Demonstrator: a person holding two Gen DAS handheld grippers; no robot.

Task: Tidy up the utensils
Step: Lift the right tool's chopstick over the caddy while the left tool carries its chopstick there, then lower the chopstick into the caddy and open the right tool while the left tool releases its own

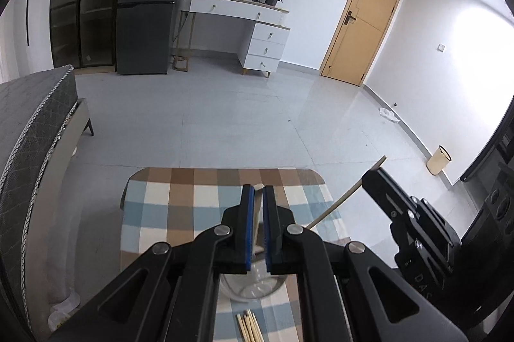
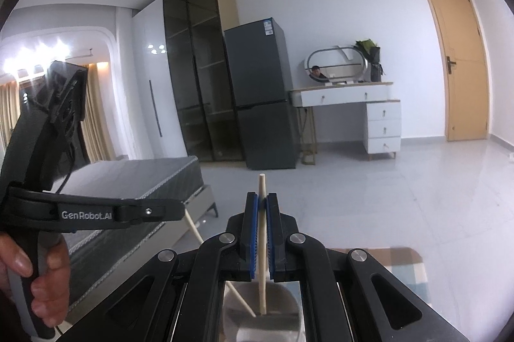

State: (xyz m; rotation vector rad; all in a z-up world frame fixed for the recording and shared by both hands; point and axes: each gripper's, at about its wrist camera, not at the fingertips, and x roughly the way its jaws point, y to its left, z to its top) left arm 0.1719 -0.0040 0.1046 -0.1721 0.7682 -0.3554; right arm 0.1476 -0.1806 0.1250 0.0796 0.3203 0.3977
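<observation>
Holding one chopstick each, left gripper [image 1: 258, 207] and right gripper [image 2: 262, 221] have jaws clamped tight, tips angled into the glass cup [image 2: 282, 314] for upright storage; spare chopsticks [image 1: 249, 327] lie on the checkered surface [image 1: 180, 204].

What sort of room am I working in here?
Probably a studio flat or bedroom: a bed, a fridge and a dressing table with mirror stand round a small checked table.
</observation>
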